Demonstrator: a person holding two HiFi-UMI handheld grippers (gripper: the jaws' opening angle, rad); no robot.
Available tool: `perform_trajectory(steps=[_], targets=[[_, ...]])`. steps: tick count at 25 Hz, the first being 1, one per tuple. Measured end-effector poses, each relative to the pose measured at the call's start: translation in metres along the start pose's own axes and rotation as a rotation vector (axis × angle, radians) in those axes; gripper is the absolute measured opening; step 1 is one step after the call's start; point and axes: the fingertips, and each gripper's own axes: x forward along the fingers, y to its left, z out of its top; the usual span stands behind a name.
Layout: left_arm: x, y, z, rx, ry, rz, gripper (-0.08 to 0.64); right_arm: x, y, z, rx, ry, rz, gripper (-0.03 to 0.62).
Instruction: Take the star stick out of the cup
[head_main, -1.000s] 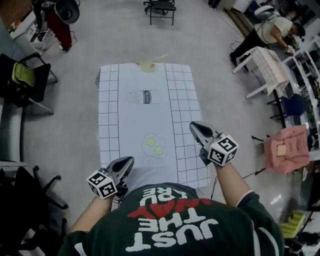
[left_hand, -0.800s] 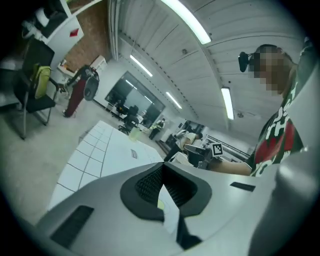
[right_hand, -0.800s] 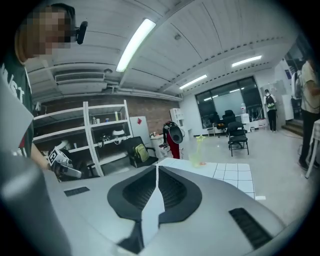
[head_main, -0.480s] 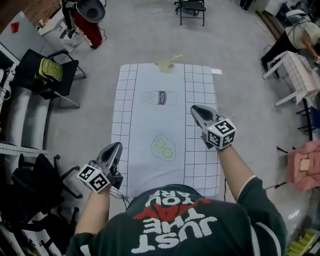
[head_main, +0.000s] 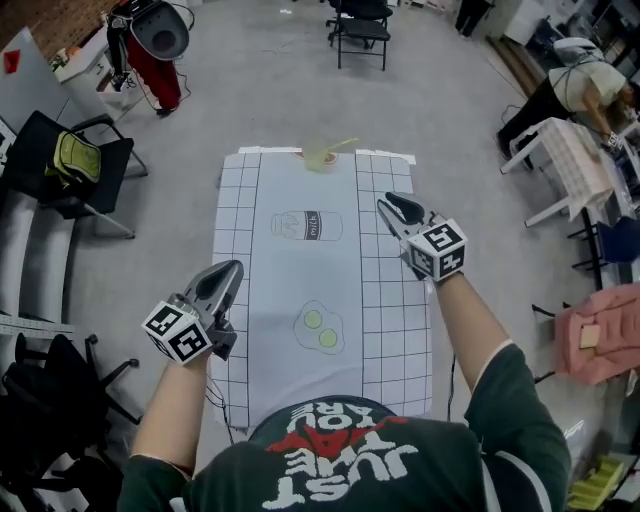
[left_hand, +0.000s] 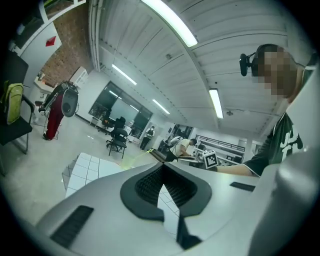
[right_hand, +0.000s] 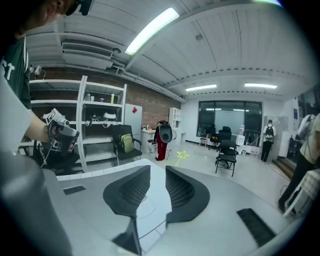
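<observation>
A pale green cup (head_main: 320, 158) stands at the far edge of the table (head_main: 390, 330), which is covered by a white grid cloth. The yellow-green star stick (head_main: 343, 144) leans out of the cup to the right; its star (right_hand: 181, 155) also shows in the right gripper view. My right gripper (head_main: 388, 200) hovers over the table's right side, well short of the cup. Its jaws (right_hand: 157, 172) are opening, with a narrow gap and nothing between them. Over the table's left edge, my left gripper (head_main: 230, 268) is shut and empty (left_hand: 162, 167).
The cloth carries a printed milk bottle (head_main: 307, 225) and printed eggs (head_main: 318, 328). A black chair with a yellow-green bag (head_main: 75, 160) stands left, a folding chair (head_main: 360, 25) beyond the table, a white plastic table (head_main: 565, 160) and a pink seat (head_main: 595, 330) right.
Both grippers have moved forward over the table, the right one farther toward the cup. The left gripper has risen from near my body to the table's left edge.
</observation>
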Motion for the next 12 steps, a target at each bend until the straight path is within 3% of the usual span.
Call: perform_trajectory(steps=[2, 7, 12], targets=[[0.016, 0.013, 0.006, 0.017, 0.008, -0.009, 0.008, 0.023, -0.01, 0.01, -0.059, 0.017, 0.015, 0.128], [0.062, 0.046, 0.013, 0.038, 0.028, -0.039, 0.009, 0.084, -0.041, 0.027, -0.262, 0.056, 0.051, 0.177], [0.119, 0.075, 0.0, 0.029, 0.06, -0.058, 0.008, 0.136, -0.066, 0.024, -0.531, 0.099, 0.101, 0.21]])
